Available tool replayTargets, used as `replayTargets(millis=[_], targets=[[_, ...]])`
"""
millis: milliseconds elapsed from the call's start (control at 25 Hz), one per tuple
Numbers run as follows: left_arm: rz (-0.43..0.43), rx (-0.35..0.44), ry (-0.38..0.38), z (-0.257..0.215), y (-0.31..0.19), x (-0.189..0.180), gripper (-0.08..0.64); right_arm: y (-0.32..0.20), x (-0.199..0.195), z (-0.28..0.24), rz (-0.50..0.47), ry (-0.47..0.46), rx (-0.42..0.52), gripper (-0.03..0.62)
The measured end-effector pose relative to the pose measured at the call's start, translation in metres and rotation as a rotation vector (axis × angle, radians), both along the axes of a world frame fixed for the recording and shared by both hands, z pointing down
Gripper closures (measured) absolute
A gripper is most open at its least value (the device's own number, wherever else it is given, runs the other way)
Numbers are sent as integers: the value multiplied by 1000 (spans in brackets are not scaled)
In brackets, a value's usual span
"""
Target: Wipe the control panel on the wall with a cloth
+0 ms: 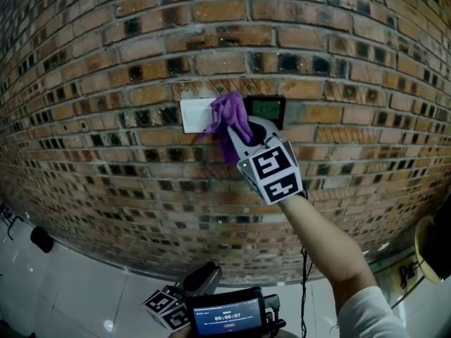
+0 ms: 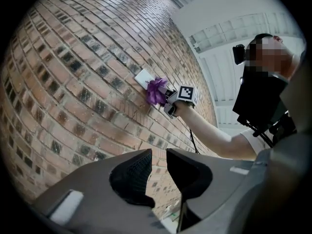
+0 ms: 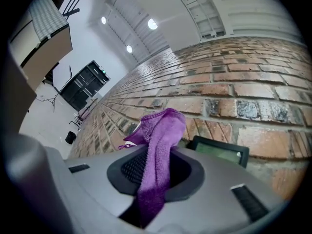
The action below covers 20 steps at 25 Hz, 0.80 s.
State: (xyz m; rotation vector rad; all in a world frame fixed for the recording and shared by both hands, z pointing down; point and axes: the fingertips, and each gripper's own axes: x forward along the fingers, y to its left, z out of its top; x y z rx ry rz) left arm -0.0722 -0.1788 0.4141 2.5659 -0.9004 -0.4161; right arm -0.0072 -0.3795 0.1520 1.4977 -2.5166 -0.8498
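So the purple cloth (image 1: 231, 115) is pinched in the right gripper (image 3: 155, 178), whose jaws are closed down on it. In the right gripper view a strip of it is seen running down between the two dark pads while the rest bunches up past the tips. The bunched end is pressed against the brick wall (image 1: 106, 83), right at the seam where a white panel (image 1: 194, 115) sits beside a dark control panel (image 1: 266, 108) with a greenish screen. Part of both is covered by the cloth, more of the white one's right edge. The dark panel is seen just to the right of the cloth in the right gripper view too. The right gripper's marker cube (image 1: 275, 172) is tilted toward the camera, and a bare forearm (image 1: 320, 239) with a white sleeve (image 1: 366, 317) is stretched up behind it. The left gripper (image 2: 159, 168) is held low, well away from the wall panels. Its jaws are parted by just a narrow gap, with nothing caught between them and only brick seen beyond. A small lit screen (image 1: 225, 318) is seen at the bottom of the head view next to the left gripper's cube. A black cable (image 1: 304, 287) hangs down the wall below the panels, and a shiny pale floor (image 1: 70, 294) is seen down at the left.
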Motion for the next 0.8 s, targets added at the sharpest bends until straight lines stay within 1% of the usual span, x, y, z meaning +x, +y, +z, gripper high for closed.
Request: replayTargets(millis=[280, 800], targets=[[35, -3, -4, 0, 2, 13, 479, 1, 38, -3, 66, -16, 4, 514], [78, -8, -16, 0, 5, 31, 479, 12, 86, -11, 118, -58, 29, 513]])
